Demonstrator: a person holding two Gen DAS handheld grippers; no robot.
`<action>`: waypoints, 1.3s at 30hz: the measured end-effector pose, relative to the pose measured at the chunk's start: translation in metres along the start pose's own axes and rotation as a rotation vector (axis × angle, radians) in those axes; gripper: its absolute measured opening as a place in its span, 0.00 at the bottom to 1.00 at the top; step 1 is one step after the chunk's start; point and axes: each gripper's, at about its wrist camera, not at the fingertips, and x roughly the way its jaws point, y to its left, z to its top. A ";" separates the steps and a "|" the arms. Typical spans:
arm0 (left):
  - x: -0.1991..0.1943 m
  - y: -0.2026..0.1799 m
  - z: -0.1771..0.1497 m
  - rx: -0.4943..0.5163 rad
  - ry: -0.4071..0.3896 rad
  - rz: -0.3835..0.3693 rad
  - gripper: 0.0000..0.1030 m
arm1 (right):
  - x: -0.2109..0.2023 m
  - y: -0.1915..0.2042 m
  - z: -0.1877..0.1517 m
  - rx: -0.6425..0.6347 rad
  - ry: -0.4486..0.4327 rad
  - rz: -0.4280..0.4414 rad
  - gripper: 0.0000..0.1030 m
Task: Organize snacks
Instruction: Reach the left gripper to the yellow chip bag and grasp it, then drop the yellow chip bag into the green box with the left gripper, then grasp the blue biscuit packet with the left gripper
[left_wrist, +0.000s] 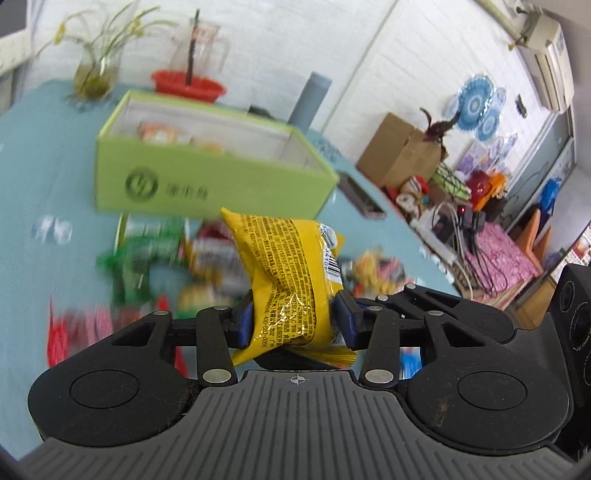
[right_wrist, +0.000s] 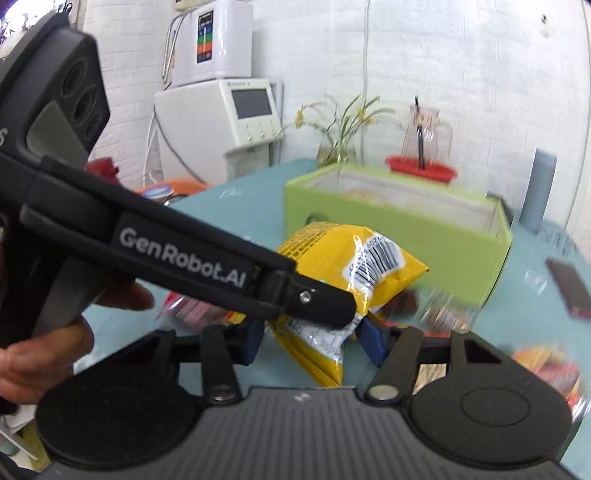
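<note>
In the left wrist view the left gripper clamped a yellow snack bag between its blue pads, lifted above blurred loose snacks on the blue tablecloth. The right wrist view alone showed the right gripper pinching the same bag's lower end, the left one crossing above it, and a hand. Farther back stood the open green box, already holding packets.

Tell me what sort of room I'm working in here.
Probably a lived-in home room rather than a lab: white brick-pattern walls, a teal-clothed table bearing a vase of yellow flowers, a wall air conditioner, and cardboard boxes among floor clutter.
</note>
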 end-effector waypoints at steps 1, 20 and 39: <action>0.008 -0.002 0.017 0.015 -0.010 -0.002 0.24 | 0.007 -0.011 0.013 -0.015 -0.013 -0.014 0.64; 0.187 0.038 0.154 0.117 0.042 0.138 0.57 | 0.133 -0.148 0.085 0.011 0.028 -0.104 0.87; 0.030 -0.024 -0.019 0.051 0.044 -0.071 0.75 | -0.068 -0.059 -0.056 0.210 0.045 -0.182 0.91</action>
